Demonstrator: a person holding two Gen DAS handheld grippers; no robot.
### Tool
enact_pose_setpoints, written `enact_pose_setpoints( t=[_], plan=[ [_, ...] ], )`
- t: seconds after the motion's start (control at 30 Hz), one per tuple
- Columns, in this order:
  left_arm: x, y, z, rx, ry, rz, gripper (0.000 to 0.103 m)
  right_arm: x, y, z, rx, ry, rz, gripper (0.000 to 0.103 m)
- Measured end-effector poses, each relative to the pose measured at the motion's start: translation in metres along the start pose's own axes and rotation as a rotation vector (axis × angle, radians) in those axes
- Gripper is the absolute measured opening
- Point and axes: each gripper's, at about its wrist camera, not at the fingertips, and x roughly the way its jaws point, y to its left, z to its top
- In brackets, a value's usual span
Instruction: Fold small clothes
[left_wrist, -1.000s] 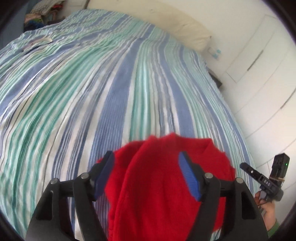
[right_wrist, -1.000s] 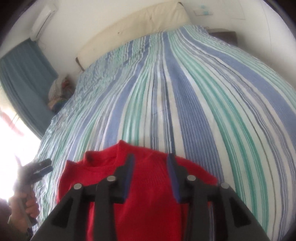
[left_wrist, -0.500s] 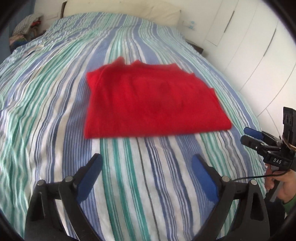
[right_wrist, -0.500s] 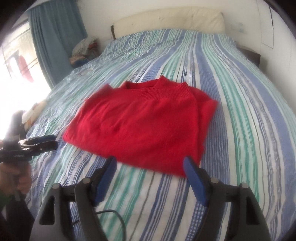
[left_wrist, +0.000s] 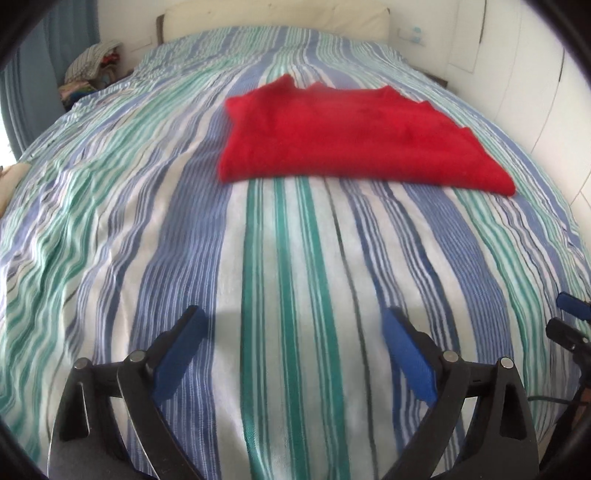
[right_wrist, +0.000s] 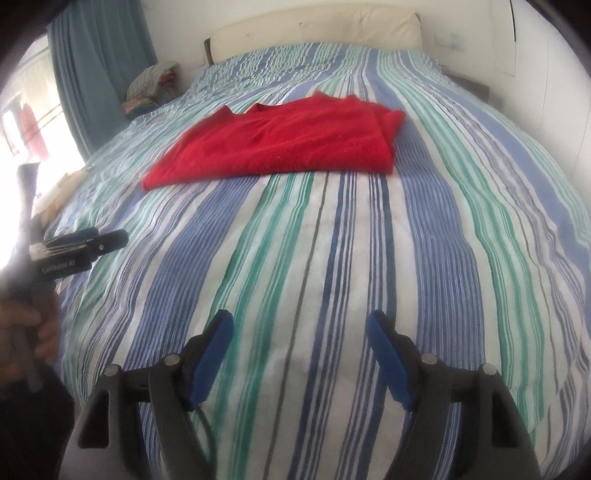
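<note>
With both the left gripper (left_wrist: 291, 350) and right gripper (right_wrist: 299, 356) held apart and empty, the folded red sweater (left_wrist: 354, 136) is left where a careless regrasp could undo it.

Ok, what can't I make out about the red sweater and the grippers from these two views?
- Folded red knit sweater: sleeves hidden under the top layer, both views; left view blurred.
- Right gripper: cut off by the left view's edge.
- Left gripper: washed out by window glare in the right view.
</note>
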Motion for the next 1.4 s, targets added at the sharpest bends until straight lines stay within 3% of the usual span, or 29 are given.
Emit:
enact_pose_setpoints(
  t=[0.1, 0.3, 0.7, 0.8, 0.93, 1.1, 1.3, 1.4],
  plan=[
    [0.002, 0.008, -0.015, -0.002, -0.059, -0.022, 0.099, 0.006, -0.001, -0.003, -0.003, 0.004, -0.02, 0.074],
    [0.004, 0.003, -0.012, 0.013, -0.053, -0.012, 0.102, 0.018, -0.011, -0.014, 0.06, 0.026, -0.012, 0.077],
    [-0.003, -0.001, -0.014, 0.004, -0.045, 0.017, 0.102, 0.025, -0.001, -0.017, 0.01, 0.018, -0.015, 0.094],
    [-0.019, 0.003, -0.007, -0.041, -0.035, -0.034, 0.102, 0.027, 0.005, -0.02, -0.023, 0.017, -0.034, 0.096],
    [-0.049, 0.01, 0.011, -0.067, -0.092, -0.071, 0.102, 0.022, 0.004, -0.015, -0.018, 0.043, -0.017, 0.096],
    [-0.062, 0.027, 0.018, -0.071, -0.167, -0.049, 0.102, 0.021, -0.019, 0.019, 0.037, 0.06, 0.108, 0.096],
    [-0.04, 0.044, 0.001, -0.153, -0.097, -0.04, 0.102, 0.028, -0.074, 0.116, 0.095, -0.022, 0.072, 0.095],
    [-0.042, 0.043, 0.004, -0.147, -0.142, -0.042, 0.102, 0.045, -0.1, 0.153, 0.157, -0.022, 0.08, 0.095]
  ],
)
